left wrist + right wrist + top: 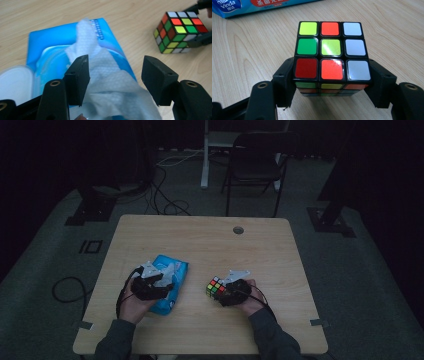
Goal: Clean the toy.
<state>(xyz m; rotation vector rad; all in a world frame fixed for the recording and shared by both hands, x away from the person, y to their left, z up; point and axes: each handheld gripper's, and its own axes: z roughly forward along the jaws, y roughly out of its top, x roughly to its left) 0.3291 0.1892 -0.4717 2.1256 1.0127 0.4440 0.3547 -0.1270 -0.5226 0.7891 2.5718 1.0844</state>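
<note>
My right gripper (332,82) is clamped on the cube (331,56), one jaw flat against each side of its near, lower layers, so the rest sticks out past the tips and the top face stays bare. I judge that grip is there to keep the cube steady and its faces free for wiping. It rests on or just above the table (210,245); I cannot tell which.

My left gripper (115,75) stands wide, jaws well apart, over the blue wipe pack (37,45). A white wipe (110,77) rises from the pack's opening and lies between my jaws, closer to the left one, but neither pad presses it. The cube sits beyond my right jaw, near, not touching the pack.
</note>
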